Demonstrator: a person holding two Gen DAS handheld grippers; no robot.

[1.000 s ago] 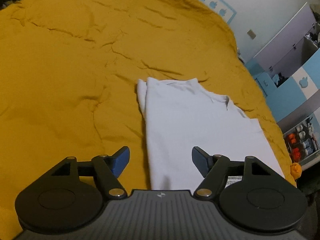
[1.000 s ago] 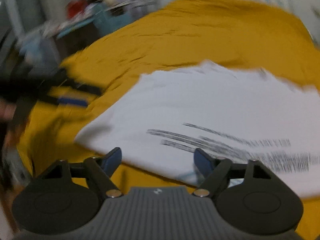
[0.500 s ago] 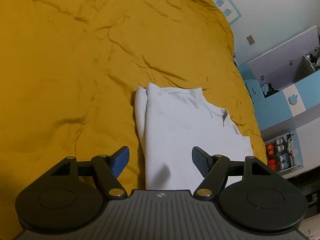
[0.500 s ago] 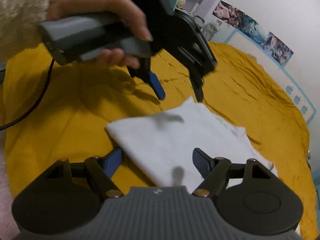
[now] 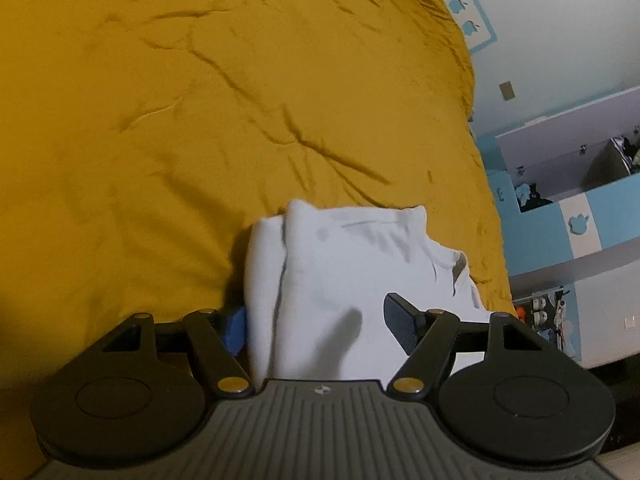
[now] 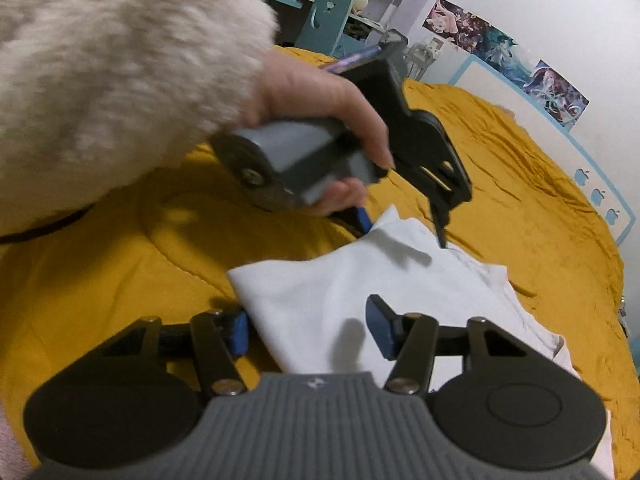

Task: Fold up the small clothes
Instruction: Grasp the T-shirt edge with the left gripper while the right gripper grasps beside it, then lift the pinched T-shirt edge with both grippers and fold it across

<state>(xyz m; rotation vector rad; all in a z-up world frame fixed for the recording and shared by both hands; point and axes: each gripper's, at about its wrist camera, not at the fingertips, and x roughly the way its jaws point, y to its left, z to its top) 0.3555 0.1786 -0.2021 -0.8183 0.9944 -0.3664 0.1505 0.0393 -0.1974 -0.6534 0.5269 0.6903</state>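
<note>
A small white shirt (image 5: 344, 264), folded lengthwise, lies on the mustard-yellow bedspread (image 5: 168, 120). My left gripper (image 5: 316, 324) is open, its jaws straddling the shirt's near end, the cloth between them. In the right wrist view the shirt (image 6: 360, 300) lies ahead and my right gripper (image 6: 310, 326) is open with a corner of the shirt between its fingers. The left gripper (image 6: 404, 228), held in a hand, stands open over the shirt's far corner.
The person's arm in a fuzzy cream sleeve (image 6: 112, 64) fills the upper left of the right wrist view. A blue and white cabinet (image 5: 568, 216) stands beyond the bed's right edge. A desk and shelves (image 6: 332, 4) stand behind the bed.
Both grippers have come down and forward onto the shirt's end. The cloth now lies between the jaws of each. Both stay open.
</note>
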